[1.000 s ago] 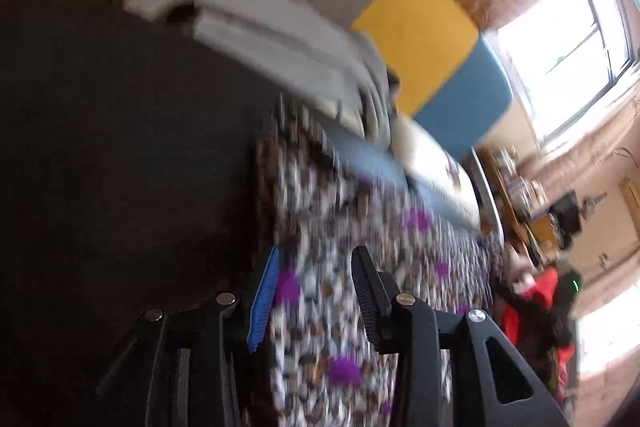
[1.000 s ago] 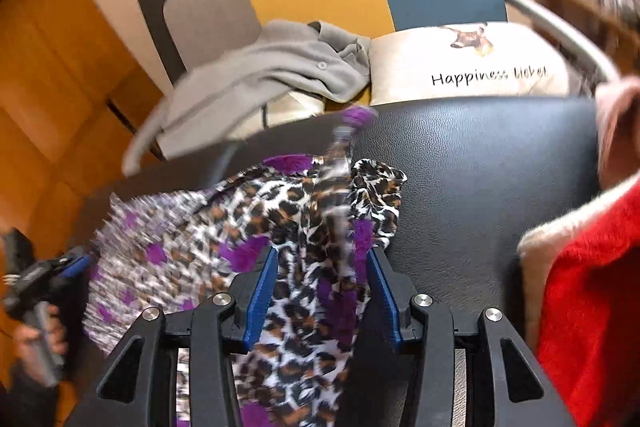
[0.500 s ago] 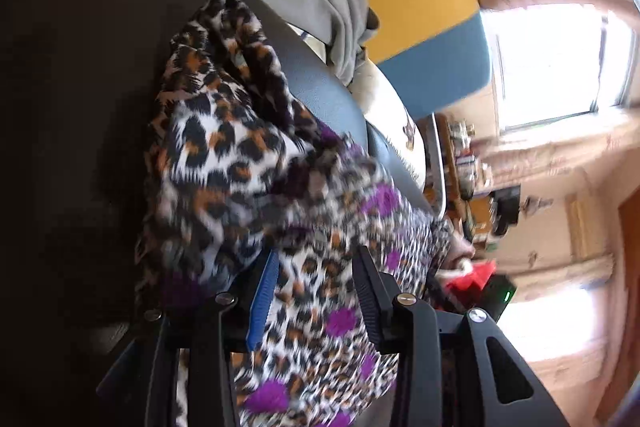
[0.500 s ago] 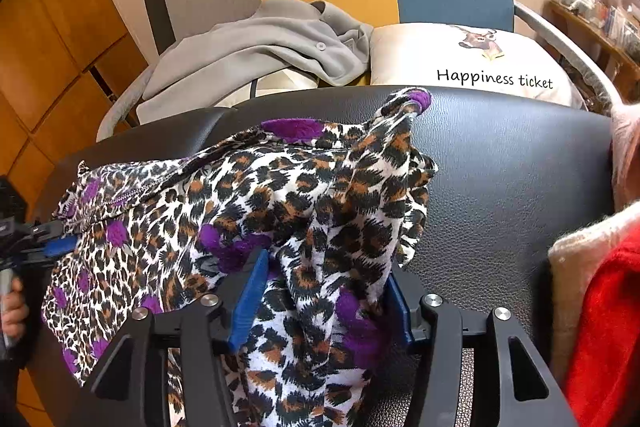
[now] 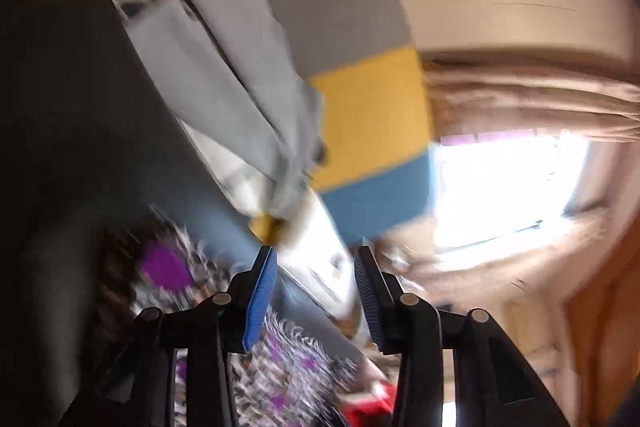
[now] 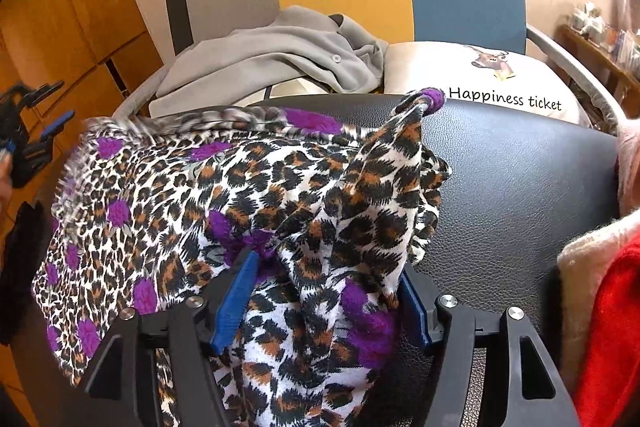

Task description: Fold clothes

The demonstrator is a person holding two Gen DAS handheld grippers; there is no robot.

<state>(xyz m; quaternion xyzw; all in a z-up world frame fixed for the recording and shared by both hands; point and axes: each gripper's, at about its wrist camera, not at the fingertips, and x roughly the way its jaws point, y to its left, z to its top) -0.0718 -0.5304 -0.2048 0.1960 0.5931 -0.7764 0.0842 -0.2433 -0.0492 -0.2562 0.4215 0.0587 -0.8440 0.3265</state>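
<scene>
Left wrist view: the picture is smeared with motion blur. The left tongs point(image 5: 314, 281) stand released, jaws well apart with nothing between them, tilted upward toward a chair back point(image 5: 360, 75) banded grey, yellow and blue and a bright window point(image 5: 504, 187) at the right. A grey jacket point(image 5: 224, 67) hangs over the chair at upper left. The leopard-print garment point(image 5: 276, 367) with purple spots lies low in the frame, beneath and behind the tongs, on a dark surface point(image 5: 48, 147) that fills the left side. A bit of red fabric point(image 5: 368, 411) shows at the bottom.

Right wrist view: the right tongs point(image 6: 324, 279) are level and low over a black leather surface point(image 6: 520, 179), jaws parted wide, with a bunched fold of the leopard-print garment point(image 6: 248, 195) heaped between them; whether they pinch it I cannot tell. The garment spreads left across the leather, one purple-tipped corner point(image 6: 430, 99) reaching the far edge. Beyond lie the grey jacket point(image 6: 276, 59) and a cushion point(image 6: 500, 79) printed "Happiness ticket". A red garment point(image 6: 612, 327) sits near right. The left tongs point(image 6: 36, 131) are at the far left edge, apart from the cloth.
</scene>
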